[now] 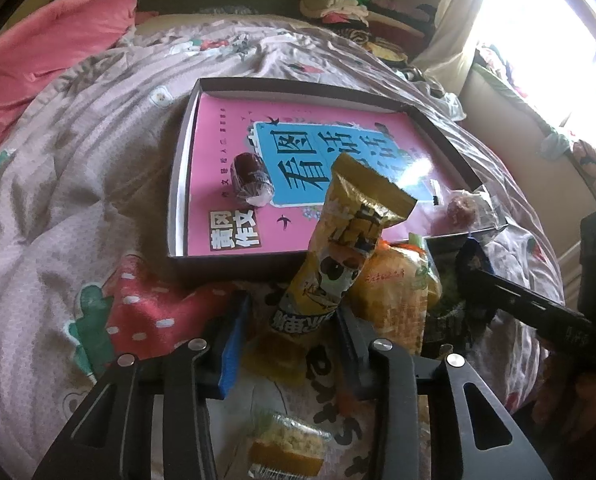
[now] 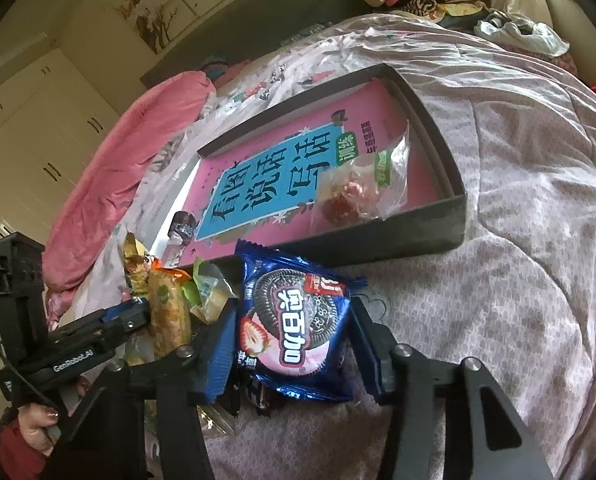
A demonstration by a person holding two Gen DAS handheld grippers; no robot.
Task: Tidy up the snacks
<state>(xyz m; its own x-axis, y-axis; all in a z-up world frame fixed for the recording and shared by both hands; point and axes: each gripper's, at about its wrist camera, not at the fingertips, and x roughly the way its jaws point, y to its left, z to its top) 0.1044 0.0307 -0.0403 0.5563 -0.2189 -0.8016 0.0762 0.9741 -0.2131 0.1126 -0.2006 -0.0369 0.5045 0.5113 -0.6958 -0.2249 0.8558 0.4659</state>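
A dark shallow box lies on the bed with a pink book inside. On the book lie a dark wrapped snack and a clear bag with a red sweet. My left gripper is shut on a yellow panda snack pack, held upright just before the box; it shows in the right wrist view. My right gripper is shut on a blue Oreo pack, near the box's front wall.
An orange snack pack and other loose snacks lie on a printed bag in front of the box. A pink quilt lies at the bed's head; a clothes pile sits behind. White wardrobes stand by the bed.
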